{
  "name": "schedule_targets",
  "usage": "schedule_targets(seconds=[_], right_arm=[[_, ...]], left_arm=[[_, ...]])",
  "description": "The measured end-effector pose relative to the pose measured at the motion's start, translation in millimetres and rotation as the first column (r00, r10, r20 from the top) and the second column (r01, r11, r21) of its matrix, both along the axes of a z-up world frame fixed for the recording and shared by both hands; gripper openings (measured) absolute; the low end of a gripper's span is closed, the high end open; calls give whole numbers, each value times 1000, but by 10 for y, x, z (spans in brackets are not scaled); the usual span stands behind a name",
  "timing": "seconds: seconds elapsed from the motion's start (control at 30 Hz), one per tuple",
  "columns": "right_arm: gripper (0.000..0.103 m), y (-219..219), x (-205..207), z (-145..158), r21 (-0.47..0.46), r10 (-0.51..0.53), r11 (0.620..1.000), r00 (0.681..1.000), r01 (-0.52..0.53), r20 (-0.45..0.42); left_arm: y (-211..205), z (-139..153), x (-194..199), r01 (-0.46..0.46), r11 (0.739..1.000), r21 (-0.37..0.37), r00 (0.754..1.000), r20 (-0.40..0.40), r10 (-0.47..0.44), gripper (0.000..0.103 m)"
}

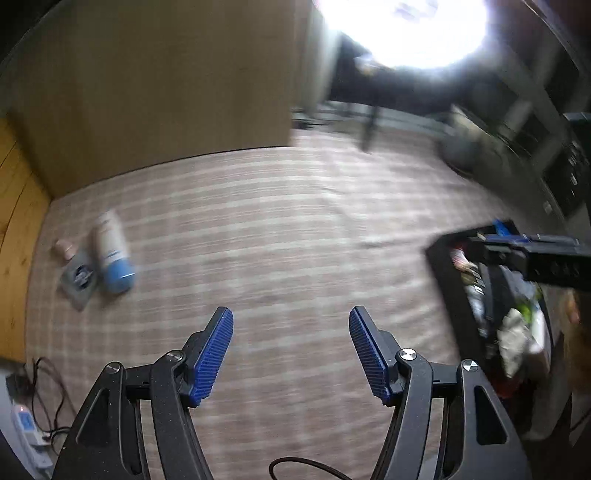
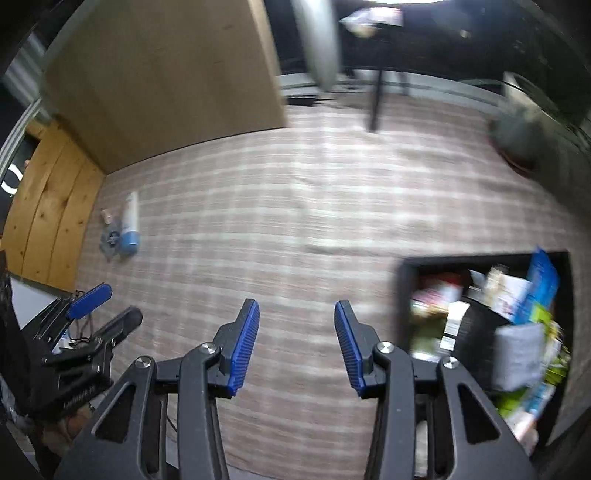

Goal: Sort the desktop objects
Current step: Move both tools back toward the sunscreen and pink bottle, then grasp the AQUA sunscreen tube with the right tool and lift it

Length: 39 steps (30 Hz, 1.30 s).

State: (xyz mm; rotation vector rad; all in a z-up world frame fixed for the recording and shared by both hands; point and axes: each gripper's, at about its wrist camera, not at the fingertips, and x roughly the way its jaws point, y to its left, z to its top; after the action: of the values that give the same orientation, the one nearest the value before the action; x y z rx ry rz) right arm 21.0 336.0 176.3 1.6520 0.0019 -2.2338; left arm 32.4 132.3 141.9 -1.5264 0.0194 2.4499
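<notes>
Covering the tabletop (image 1: 295, 229) in the left wrist view is a pale plaid cloth, with a brown panel (image 1: 155, 81) standing behind it and a glaring light (image 1: 406, 29) above. A white-and-blue bottle (image 1: 112, 254), a grey packet (image 1: 79, 280) and a small pink item (image 1: 63, 249) lie together far left. The left hand-held gripper (image 1: 291, 350) hangs open and empty.

The right wrist view shows the same cloth, wooden boards (image 2: 51, 218) at left, and a black bin (image 2: 406, 295) crammed with blurred packets at right. The right hand-held gripper (image 2: 297, 345) stands parted, holding nothing.
</notes>
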Motion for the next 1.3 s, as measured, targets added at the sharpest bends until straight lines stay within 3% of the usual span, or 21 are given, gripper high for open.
schedule_targets(seconds=[0.2,0.47,0.87,1.07,1.3], right_arm=[[42,-912,-117,-71,-21,79,997,997,-79,-6],[42,-1929,-400,-346,-72,139,988,989,-136,50],[42,-2995,-746,-872,-81,262,964,953,-252,150],[42,-3225,-880,-1196,-124,277,959,932,-254,233],[42,-3406,-941,-1308,-175,306,947,918,-268,251]], left_arm=[[-900,-199,-265,-142,990,9,990,25,142,63],[-1732,-495,-622,-270,962,41,961,73,267,63],[-1918,-955,-1054,-279,959,54,954,131,271,64],[-1971,-1129,-1185,-309,947,88,943,158,293,64],[-1992,-1240,-1260,-316,941,122,941,172,293,61]])
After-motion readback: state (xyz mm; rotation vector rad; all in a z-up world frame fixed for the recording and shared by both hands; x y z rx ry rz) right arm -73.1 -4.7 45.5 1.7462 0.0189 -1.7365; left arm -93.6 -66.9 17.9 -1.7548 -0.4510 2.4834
